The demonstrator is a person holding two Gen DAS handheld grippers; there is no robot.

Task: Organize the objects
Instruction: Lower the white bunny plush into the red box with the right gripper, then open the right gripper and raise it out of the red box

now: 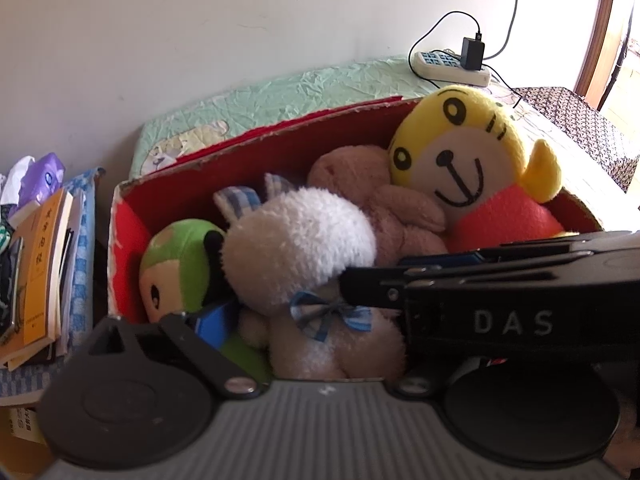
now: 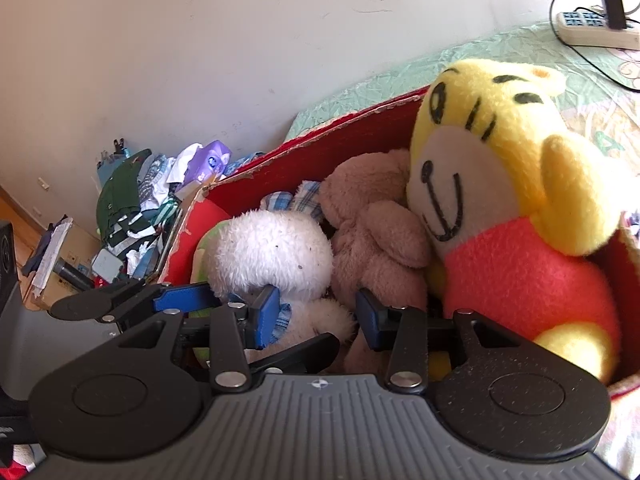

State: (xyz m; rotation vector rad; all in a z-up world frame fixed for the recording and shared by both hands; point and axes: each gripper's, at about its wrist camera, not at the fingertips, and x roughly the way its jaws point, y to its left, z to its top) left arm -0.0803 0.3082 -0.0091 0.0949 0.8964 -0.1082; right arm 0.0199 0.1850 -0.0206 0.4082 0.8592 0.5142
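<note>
A cardboard box with a red lining holds several plush toys. They are a green one, a white rabbit with a blue bow, a pink one and a yellow tiger in red. My left gripper stands open and wide around the rabbit's body. One blue-padded finger shows; the other is hidden behind the right gripper's black housing. In the right wrist view my right gripper is shut on the rabbit's lower body, its blue pads against the fur and bow.
The box sits on a green bedspread against a white wall. A power strip with a charger lies at the back right. Stacked books and a purple tissue pack stand left of the box. A heap of clothes lies beyond.
</note>
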